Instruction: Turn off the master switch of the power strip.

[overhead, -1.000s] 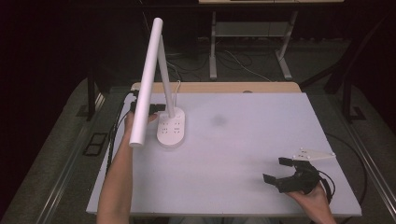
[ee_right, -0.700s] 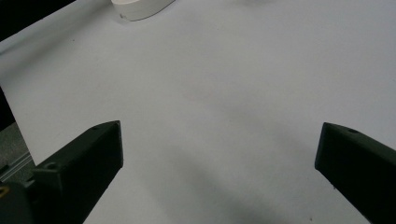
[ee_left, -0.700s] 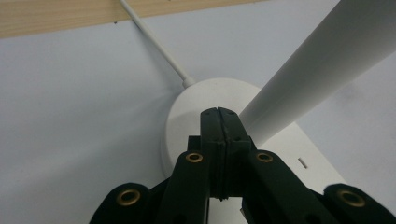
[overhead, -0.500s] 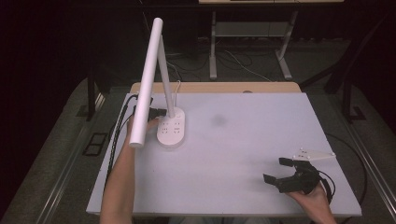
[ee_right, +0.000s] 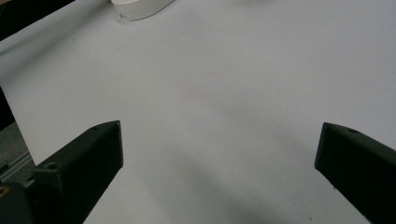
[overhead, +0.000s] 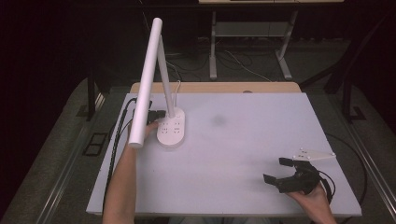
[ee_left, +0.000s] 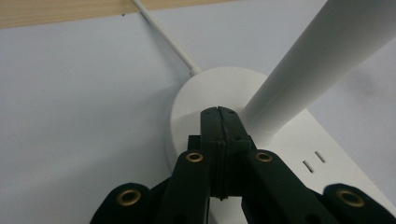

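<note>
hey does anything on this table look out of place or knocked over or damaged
Nothing stands out. The white desk lamp stands upright on its base at the table's far left, its cord running off the back edge. The left gripper is shut at the base; the right gripper rests open near the right corner.

This looks like a lab or test room: a bare white tabletop (overhead: 261, 140) under dark surroundings, loose cables (overhead: 233, 60) trailing over the grey floor (overhead: 51, 158) at the upper centre (near a metal desk frame (overhead: 247, 42)).
</note>
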The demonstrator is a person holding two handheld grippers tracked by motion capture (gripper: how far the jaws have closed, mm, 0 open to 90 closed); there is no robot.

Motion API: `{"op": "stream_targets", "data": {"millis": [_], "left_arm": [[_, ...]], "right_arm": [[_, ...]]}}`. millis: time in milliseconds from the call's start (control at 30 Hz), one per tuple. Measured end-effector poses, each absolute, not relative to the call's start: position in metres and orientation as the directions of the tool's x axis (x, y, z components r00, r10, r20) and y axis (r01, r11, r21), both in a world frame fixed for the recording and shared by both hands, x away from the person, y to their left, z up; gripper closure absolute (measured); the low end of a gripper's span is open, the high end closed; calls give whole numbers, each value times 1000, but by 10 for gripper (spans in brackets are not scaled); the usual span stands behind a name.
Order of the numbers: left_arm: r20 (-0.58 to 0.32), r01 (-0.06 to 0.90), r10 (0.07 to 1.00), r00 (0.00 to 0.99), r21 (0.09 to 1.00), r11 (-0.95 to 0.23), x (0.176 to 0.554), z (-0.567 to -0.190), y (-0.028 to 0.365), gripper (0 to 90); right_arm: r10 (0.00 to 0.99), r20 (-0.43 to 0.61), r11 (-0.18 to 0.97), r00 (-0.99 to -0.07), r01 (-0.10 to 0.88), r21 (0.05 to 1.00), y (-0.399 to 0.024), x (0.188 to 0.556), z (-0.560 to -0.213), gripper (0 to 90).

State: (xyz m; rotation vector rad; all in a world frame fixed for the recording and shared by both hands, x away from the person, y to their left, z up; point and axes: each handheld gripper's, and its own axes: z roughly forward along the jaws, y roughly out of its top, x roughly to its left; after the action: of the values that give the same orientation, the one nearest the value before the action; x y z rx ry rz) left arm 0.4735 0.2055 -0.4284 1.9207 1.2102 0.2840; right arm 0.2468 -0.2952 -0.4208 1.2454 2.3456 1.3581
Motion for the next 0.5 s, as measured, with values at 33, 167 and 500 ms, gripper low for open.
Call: {"op": "stream_targets", "data": {"millis": [33,167,500], "left_arm": [[-219,644,831,512,738,-203,474,-428,206,900],[-212,650,837,504,731,-207,474,-426,204,900],[-181,650,850,494,726,-223,473,-426,198,900]], "right_arm": [[725,254,241,-640,581,777,-295,247,-421,5],[725,252,242,-640,580,778,-294,246,-420,6],[726,257,240,-638,585,775,-294,244,-420,6]]}}
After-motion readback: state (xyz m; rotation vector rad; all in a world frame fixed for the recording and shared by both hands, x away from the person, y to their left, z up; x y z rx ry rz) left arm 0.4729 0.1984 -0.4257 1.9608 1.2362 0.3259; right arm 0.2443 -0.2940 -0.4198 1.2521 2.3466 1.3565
